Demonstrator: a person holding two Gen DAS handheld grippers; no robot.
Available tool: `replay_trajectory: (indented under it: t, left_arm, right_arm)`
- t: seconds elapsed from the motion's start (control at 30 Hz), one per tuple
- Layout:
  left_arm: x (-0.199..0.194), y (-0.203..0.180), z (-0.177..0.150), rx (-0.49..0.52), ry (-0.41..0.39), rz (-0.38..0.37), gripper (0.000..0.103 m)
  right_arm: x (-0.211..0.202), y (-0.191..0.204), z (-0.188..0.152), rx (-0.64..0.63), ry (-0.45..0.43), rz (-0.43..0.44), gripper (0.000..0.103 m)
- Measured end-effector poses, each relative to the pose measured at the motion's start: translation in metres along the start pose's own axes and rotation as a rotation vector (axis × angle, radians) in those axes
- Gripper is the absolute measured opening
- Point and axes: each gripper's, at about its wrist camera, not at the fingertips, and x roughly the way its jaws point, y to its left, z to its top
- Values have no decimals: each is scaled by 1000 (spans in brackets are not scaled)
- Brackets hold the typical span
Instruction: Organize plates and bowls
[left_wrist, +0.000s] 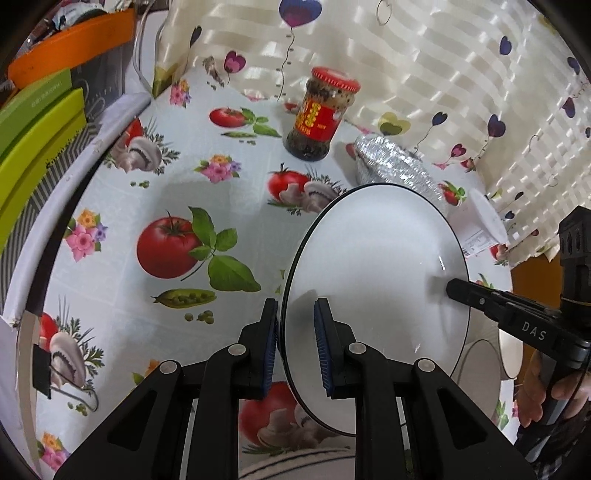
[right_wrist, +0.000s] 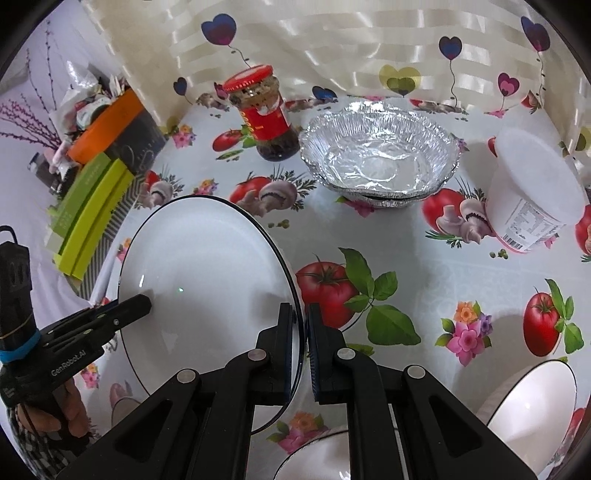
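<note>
A white plate (left_wrist: 376, 266) with a thin dark rim hangs tilted above the printed tablecloth, gripped from both sides. My left gripper (left_wrist: 295, 343) is shut on its left rim, the blue pads on either side of the edge. My right gripper (right_wrist: 301, 332) is shut on the opposite rim of the plate (right_wrist: 207, 277). The right gripper's tip (left_wrist: 452, 288) reaches over the far rim in the left wrist view. The left gripper's tip (right_wrist: 146, 302) shows in the right wrist view. White dark-rimmed bowls sit at the lower right (right_wrist: 532, 406) and bottom edge (right_wrist: 321, 458).
A stack of foil bowls (right_wrist: 380, 158), a red-lidded jar (right_wrist: 262, 114) and a white plastic tub (right_wrist: 532, 192) stand toward the back by the curtain. Green boxes (right_wrist: 88, 221) and an orange-topped box (right_wrist: 110, 125) line the left side. A hand (left_wrist: 565, 384) holds the right gripper.
</note>
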Motion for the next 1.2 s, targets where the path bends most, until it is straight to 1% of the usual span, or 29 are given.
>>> replay_trajectory:
  t: [0.27,0.6,0.87,1.2]
  left_arm:
    - [-24,1,-10,-12,-23,-6,20]
    - [-53,6,-38,-35,-43,-1,20]
    - [-64,18,-73,-60,-29,19,20]
    - [-65,36,-112,-115,0,25,20]
  right_arm:
    - [-27,14,-12,-19,-21,10,9]
    - [-50,34,-39,-42,-27,32,9]
    - [-52,48,-71,-51,-4,56,9]
    - [-45,62,-104,-64,33,64,9]
